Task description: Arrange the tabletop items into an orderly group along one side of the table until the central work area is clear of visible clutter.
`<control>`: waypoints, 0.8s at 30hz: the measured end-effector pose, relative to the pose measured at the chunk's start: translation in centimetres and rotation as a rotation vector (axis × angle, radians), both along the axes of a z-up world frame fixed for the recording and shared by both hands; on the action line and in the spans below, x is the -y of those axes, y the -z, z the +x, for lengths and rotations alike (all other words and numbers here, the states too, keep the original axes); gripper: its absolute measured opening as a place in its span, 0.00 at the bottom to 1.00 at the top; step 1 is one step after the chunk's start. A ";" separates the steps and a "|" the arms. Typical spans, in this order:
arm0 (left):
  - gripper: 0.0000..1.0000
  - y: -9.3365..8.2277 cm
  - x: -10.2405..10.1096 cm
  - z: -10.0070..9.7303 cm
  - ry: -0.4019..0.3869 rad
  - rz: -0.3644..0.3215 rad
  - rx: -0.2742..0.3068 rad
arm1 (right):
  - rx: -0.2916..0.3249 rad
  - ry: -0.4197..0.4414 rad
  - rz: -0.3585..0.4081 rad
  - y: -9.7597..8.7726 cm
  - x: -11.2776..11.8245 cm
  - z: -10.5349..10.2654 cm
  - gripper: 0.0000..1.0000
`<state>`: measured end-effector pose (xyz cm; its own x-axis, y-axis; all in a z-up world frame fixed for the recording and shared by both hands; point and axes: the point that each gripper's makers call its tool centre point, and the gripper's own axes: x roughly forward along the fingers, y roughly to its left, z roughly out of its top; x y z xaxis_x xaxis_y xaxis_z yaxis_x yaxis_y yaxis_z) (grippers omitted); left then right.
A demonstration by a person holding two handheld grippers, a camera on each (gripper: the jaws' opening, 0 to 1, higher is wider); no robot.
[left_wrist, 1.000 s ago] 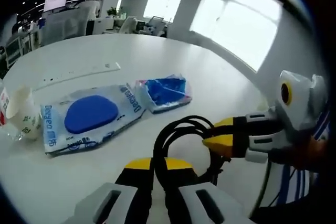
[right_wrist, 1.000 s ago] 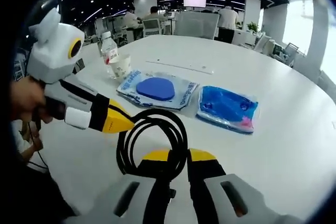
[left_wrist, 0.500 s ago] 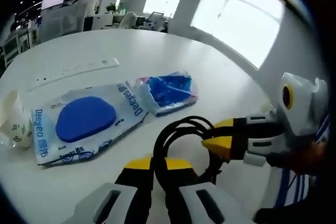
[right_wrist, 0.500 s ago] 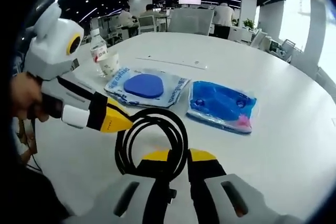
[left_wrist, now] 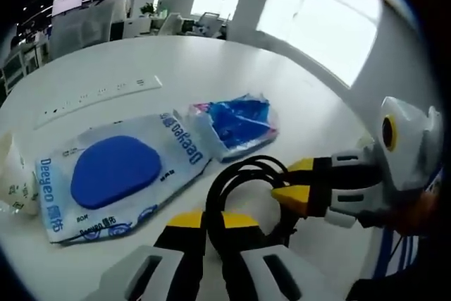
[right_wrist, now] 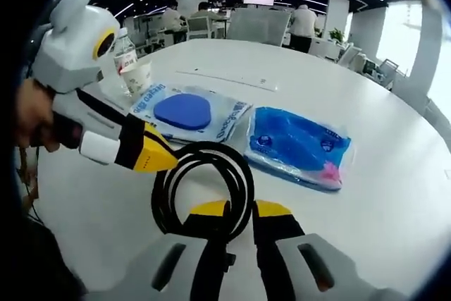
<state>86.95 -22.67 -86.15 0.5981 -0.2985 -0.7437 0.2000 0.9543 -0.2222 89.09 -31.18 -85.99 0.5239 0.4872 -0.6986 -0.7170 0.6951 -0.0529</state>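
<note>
Low in the middle of both views, a coiled black cable (left_wrist: 243, 181) is sitting above the white table (right_wrist: 394, 195), with both grippers clamped onto it. Rising from the bottom of the left gripper view, the left gripper (left_wrist: 213, 220) is pinching the coil's near side while the right gripper (left_wrist: 287, 182) is reaching in from the right edge and biting its far loop. Further up the frame, a white wipes packet (left_wrist: 116, 174) and a blue packet (left_wrist: 236, 123) are lying just beside each other, and a paper cup (right_wrist: 137, 77) is standing at upper left of the right gripper view.
</note>
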 end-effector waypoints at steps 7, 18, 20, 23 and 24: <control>0.05 0.3 0.1 0.4 0.011 0.013 -0.008 | -0.009 0.003 -0.013 0.5 -0.1 0.2 0.10; 0.05 0.6 0.1 0.6 0.037 0.048 0.022 | 0.003 -0.030 -0.019 0.8 -0.2 0.3 0.14; 0.04 0.4 0.1 0.7 0.034 0.045 0.036 | 0.006 -0.031 -0.013 0.7 -0.2 0.3 0.18; 0.05 0.1 0.0 0.5 0.041 0.047 0.052 | 0.005 -0.041 0.002 0.3 -0.2 -0.1 0.21; 0.06 -0.1 -0.2 0.4 0.043 0.054 0.061 | 0.008 -0.045 0.005 0.1 -0.2 -0.2 0.22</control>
